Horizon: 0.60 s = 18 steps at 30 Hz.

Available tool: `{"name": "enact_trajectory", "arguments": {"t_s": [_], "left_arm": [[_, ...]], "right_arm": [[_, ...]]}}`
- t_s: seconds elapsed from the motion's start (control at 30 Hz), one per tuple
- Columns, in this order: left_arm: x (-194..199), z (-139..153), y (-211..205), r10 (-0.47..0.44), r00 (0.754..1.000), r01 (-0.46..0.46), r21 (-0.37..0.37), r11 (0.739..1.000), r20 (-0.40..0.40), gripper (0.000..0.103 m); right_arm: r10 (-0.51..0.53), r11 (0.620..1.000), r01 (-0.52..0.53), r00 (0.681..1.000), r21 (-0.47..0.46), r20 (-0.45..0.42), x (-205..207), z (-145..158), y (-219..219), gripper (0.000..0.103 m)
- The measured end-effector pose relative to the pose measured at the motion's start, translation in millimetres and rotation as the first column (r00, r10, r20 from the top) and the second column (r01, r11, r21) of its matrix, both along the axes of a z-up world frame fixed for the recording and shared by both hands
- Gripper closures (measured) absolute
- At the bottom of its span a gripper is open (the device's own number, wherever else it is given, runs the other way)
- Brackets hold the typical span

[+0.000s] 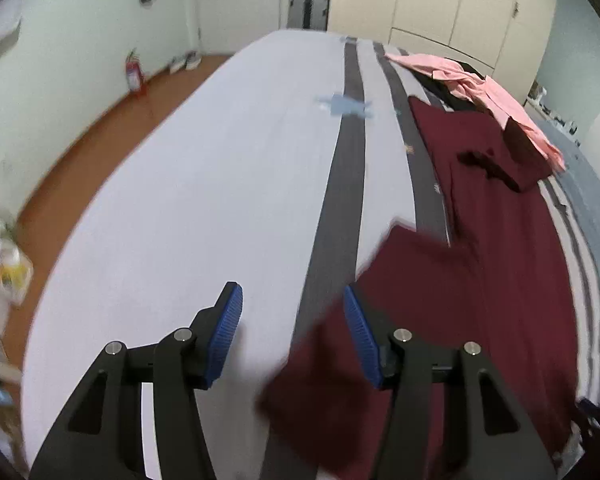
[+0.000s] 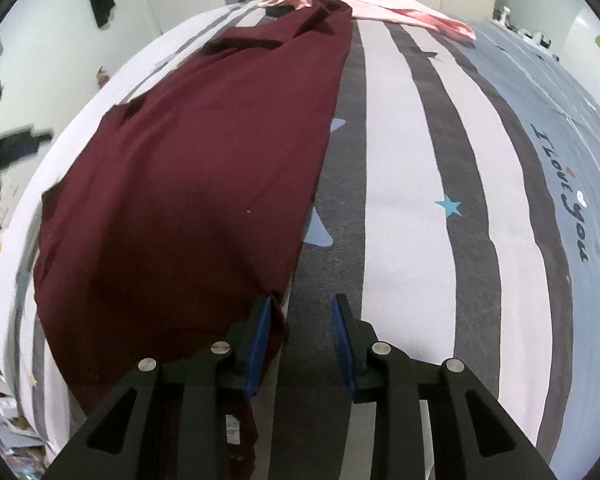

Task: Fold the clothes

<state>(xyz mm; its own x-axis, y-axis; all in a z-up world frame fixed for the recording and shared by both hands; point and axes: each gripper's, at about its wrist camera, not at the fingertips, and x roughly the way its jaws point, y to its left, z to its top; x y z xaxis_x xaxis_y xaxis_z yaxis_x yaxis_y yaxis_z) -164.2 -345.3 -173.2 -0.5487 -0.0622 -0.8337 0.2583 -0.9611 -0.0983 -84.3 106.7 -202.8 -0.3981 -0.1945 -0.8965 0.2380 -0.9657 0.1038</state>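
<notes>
Fabric lies to our right of the left hand-held gripper, whose jaws hang released over the bed, the near corner of the maroon garment just at its right finger. That garment runs lengthwise away from us toward the pink shirt. Our right hand-held gripper is nearer: released too, its left finger touches the garment's near edge, so we judge it grasps first.
</notes>
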Motion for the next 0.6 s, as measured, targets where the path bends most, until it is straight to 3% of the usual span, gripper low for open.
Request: {"name": "enact_trajectory", "arguments": {"t_s": [0.17,0.27,0.43,0.6], "left_arm": [[68.5,-25.1,18.3,0.025,0.996,-0.044,0.214,0.976,0.088,0.053],[95.5,-32.8,45.5,-0.016,0.995,-0.015,0.310,0.950,0.098,0.053],[106.4,-38.4,89.1,-0.113,0.988,0.072,0.332,0.940,0.105,0.053],[107.8,-45.3,110.3,-0.150,0.981,0.100,0.335,0.937,0.126,0.053]], "right_arm": [[0.003,1.000,-0.003,1.000,0.005,0.021,5.2,0.1,0.4,0.074],[0.015,1.000,-0.016,0.999,0.011,0.033,7.6,-1.9,-0.5,0.074],[0.054,0.998,-0.055,0.998,0.025,0.036,13.4,-3.3,-6.5,0.074],[0.046,0.999,-0.046,0.998,0.001,0.036,11.3,-2.1,-5.2,0.074]]}}
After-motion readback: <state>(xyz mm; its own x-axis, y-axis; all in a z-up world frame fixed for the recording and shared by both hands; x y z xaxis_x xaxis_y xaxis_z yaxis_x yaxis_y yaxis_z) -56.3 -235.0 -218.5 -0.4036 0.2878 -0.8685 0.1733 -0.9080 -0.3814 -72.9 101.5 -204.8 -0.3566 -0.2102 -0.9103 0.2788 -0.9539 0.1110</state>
